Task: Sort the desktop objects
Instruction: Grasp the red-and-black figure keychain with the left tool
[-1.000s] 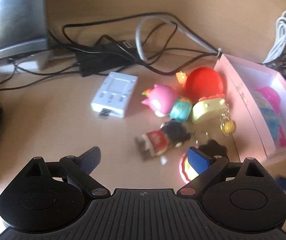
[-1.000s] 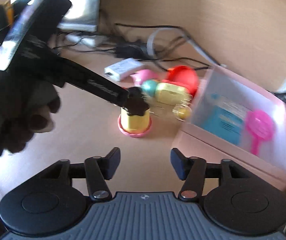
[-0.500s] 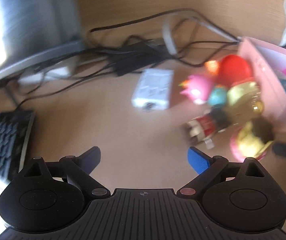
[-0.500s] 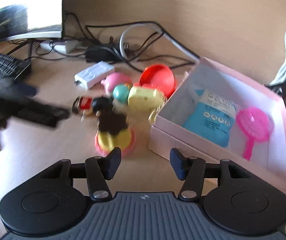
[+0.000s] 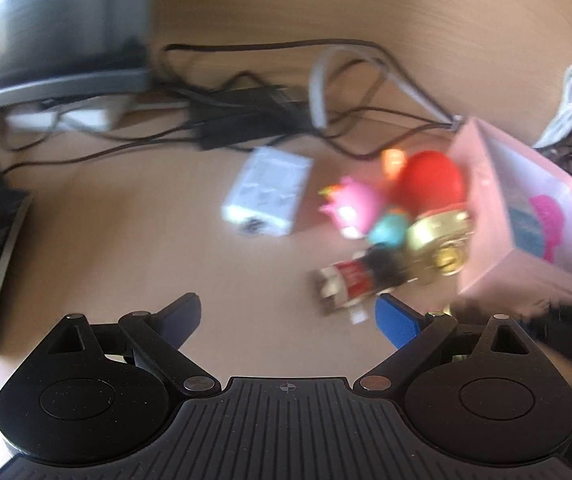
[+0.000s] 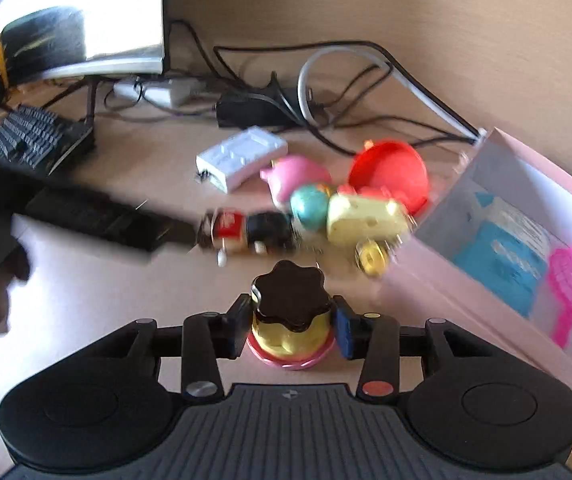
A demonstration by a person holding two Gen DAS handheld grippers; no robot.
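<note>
The pudding toy [image 6: 290,320] stands upright on the desk [image 6: 85,312], its long axis vertical, dark scalloped top facing up and pink base down. The right gripper [image 6: 292,326] pinches its yellow body from both sides. Just beyond it lies a doll [image 6: 245,232] on its side, lengthwise left to right, beside a cluster of small toys [image 6: 350,200]. The pink box [image 6: 482,276] sits close on the right. The left gripper [image 5: 288,314] is spread wide over bare desk, holding nothing.
</note>
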